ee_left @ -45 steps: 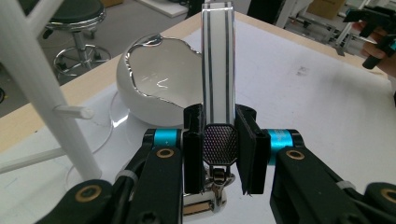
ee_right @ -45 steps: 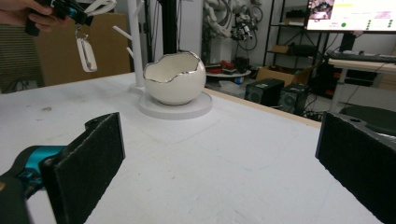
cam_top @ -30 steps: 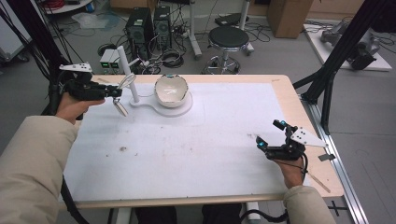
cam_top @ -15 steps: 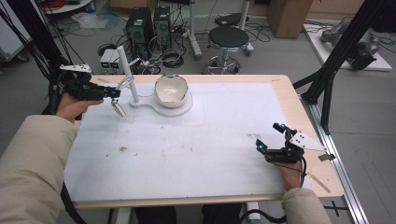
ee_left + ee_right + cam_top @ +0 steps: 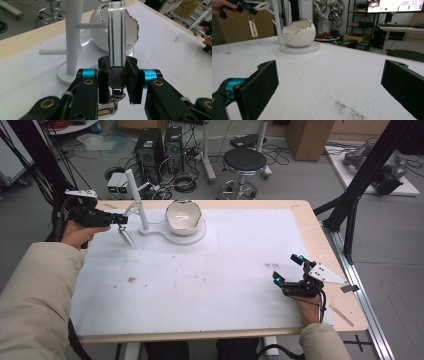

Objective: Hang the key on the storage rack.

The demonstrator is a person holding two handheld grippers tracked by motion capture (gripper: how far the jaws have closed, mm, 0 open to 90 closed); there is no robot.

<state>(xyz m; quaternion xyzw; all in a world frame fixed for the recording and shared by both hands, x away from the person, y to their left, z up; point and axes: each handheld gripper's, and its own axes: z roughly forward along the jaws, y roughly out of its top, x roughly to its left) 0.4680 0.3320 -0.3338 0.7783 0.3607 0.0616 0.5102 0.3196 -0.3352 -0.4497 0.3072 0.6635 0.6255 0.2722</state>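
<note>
My left gripper (image 5: 117,77) pinches a white keyring strap (image 5: 115,32) just beside the peg stand (image 5: 136,195), my right gripper (image 5: 295,272) gapes over the bench (image 5: 210,285); a loose pinch could drop it.

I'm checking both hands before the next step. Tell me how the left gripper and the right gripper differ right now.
The left gripper is shut on a white strap with a clasp hanging below, while the right gripper is open and holds nothing. The left gripper is raised beside the white peg stand at the table's far left; the right gripper sits low over the white table cover near its right edge. Both have black fingers and teal fittings.
</note>
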